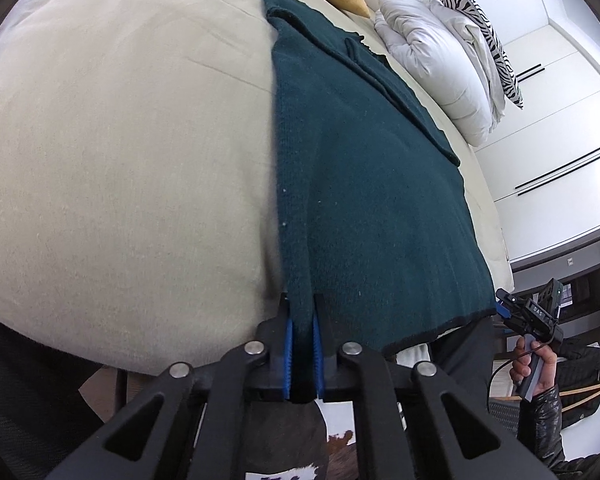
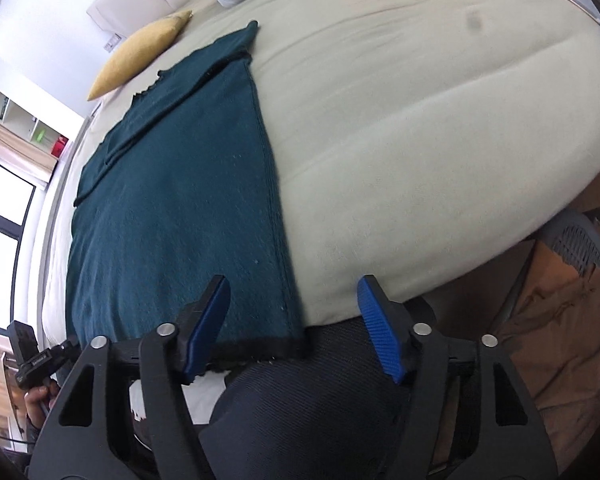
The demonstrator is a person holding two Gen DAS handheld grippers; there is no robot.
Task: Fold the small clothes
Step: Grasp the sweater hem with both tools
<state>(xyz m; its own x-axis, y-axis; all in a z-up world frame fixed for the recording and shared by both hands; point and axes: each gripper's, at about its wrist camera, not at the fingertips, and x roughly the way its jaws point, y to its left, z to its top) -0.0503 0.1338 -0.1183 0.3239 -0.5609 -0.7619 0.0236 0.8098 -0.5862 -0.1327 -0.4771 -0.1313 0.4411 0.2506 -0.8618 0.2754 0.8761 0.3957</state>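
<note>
A dark teal knit sweater (image 1: 372,168) lies flat on a beige bed (image 1: 120,140), with its sleeves folded across the far end. My left gripper (image 1: 301,312) is shut on the sweater's near left hem corner. In the right wrist view the sweater (image 2: 172,200) lies lengthwise, with its black-trimmed hem at the bed's near edge. My right gripper (image 2: 294,292) is open, and its fingers straddle the sweater's near right hem corner just above the fabric. The right gripper also shows in the left wrist view (image 1: 504,308), at the sweater's other corner.
A yellow pillow (image 2: 140,52) and a white duvet (image 1: 440,60) with a zebra-print pillow (image 1: 484,36) sit at the bed's head. White wardrobes (image 1: 560,140) stand beyond. A mesh chair (image 2: 580,248) stands at the right. My dark-trousered legs are below the bed's near edge.
</note>
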